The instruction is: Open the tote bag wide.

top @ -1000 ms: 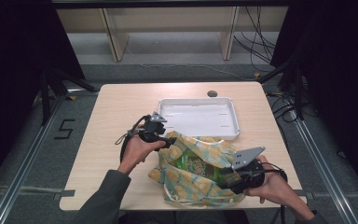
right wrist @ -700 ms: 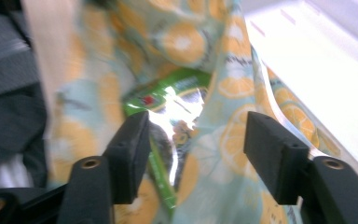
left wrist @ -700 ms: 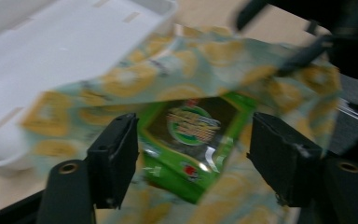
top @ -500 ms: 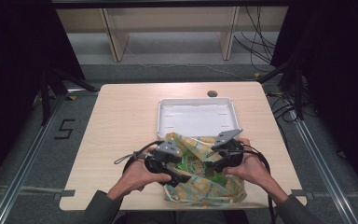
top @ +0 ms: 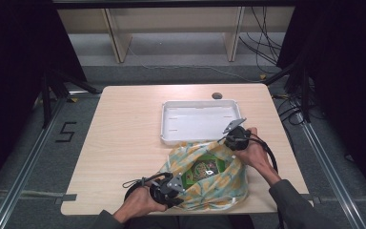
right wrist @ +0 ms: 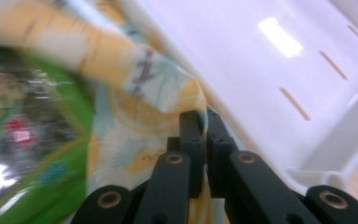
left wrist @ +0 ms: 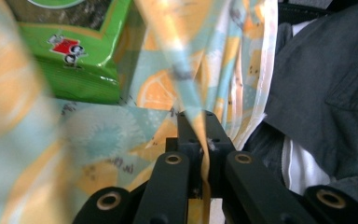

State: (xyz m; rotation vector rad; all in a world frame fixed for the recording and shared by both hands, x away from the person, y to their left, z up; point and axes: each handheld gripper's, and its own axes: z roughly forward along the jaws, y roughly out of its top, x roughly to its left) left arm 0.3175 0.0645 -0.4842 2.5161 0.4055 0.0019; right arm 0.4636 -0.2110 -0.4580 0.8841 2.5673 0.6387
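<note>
**Tongs spread the bag's mouth**

Left tongs (top: 171, 193) pinch the near rim of the fruit-print bag (top: 228, 179); right tongs (top: 232, 138) pinch its far rim beside the white tray (top: 169, 125). A green packet (top: 202, 169) lies inside on the surface. Likely next: one rim released to reach in.

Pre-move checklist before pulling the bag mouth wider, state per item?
1. Left gripper clamped on bag edge: ok, fabric between shut jaws.
2. Right gripper clamped on far edge: ok.
3. Bag mouth open: ok, green packet visible inside.
4. White tray clear of bag: not ok, fabric lies against its near rim.
5. Grip depth enough to hold under pull: cannot tell.
</note>
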